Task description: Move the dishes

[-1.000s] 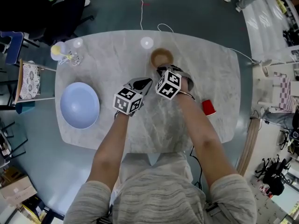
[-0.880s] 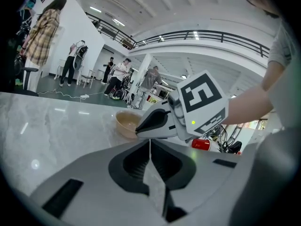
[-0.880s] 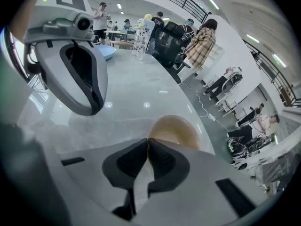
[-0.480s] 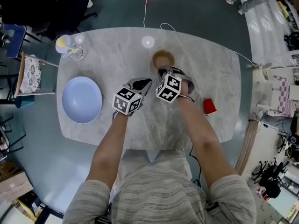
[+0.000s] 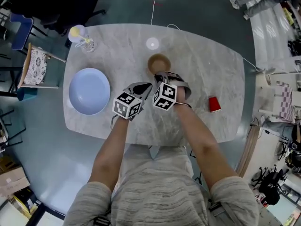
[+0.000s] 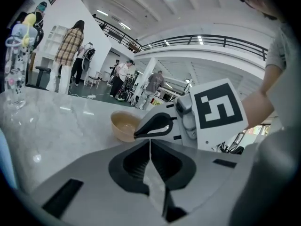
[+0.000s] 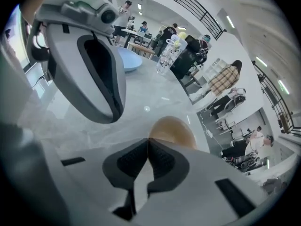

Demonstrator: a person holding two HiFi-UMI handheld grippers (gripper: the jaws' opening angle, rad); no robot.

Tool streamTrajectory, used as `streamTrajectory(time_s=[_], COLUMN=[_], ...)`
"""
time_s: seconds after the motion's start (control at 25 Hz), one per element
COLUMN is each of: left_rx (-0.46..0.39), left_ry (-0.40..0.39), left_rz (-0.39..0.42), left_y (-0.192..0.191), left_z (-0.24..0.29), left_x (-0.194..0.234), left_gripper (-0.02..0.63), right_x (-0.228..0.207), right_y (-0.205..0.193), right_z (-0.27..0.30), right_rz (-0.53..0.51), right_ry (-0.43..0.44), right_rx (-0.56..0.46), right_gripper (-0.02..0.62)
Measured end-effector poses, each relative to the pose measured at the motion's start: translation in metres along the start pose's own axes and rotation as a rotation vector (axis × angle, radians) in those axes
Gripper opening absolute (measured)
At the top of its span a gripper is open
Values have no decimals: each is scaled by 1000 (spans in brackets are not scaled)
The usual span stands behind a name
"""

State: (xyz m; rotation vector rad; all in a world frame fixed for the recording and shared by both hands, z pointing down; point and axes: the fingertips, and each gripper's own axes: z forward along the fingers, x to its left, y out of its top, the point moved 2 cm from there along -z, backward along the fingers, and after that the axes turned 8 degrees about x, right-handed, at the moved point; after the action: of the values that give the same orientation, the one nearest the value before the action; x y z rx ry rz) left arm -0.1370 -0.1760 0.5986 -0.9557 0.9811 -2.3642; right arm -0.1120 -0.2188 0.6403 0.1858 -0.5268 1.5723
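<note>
A small tan bowl (image 5: pixel 159 63) stands at the middle back of the marble table (image 5: pixel 211 65). A wide pale-blue bowl (image 5: pixel 89 91) sits at the left. My right gripper (image 5: pixel 161 74) is shut and empty, its tips just short of the tan bowl's (image 7: pixel 172 131) near rim. To its left my left gripper (image 5: pixel 147 85) is also shut and empty, pointing toward the tan bowl (image 6: pixel 124 125) from a short way off. In the left gripper view the jaws (image 6: pixel 150 140) meet, and the right gripper's jaw lies across in front of them.
A red cup (image 5: pixel 214 104) stands at the table's right. A clear bottle with a yellow top (image 5: pixel 83 38) is at the back left corner. Chairs (image 5: pixel 37 65) stand beside the left edge. People stand in the room beyond the table.
The head view has shifted, so the table sits a little further right and lower in the picture. Both grippers stay shut and keep nearly the same places by the tan bowl.
</note>
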Motion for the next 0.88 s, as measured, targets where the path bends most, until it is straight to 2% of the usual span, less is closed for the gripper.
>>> streamTrajectory(time_s=[0.48, 0.88], left_rx=[-33, -48], left_ry=[71, 115], left_rz=[-71, -133], left_y=[-48, -93], left_z=[-72, -121], left_x=[0, 1], left_gripper=[21, 21], right_x=[67, 123], right_y=[67, 106], right_z=[-21, -28], right_rz=[-115, -218], right_ry=[42, 82], right_rx=[-74, -104], right_gripper=[21, 21])
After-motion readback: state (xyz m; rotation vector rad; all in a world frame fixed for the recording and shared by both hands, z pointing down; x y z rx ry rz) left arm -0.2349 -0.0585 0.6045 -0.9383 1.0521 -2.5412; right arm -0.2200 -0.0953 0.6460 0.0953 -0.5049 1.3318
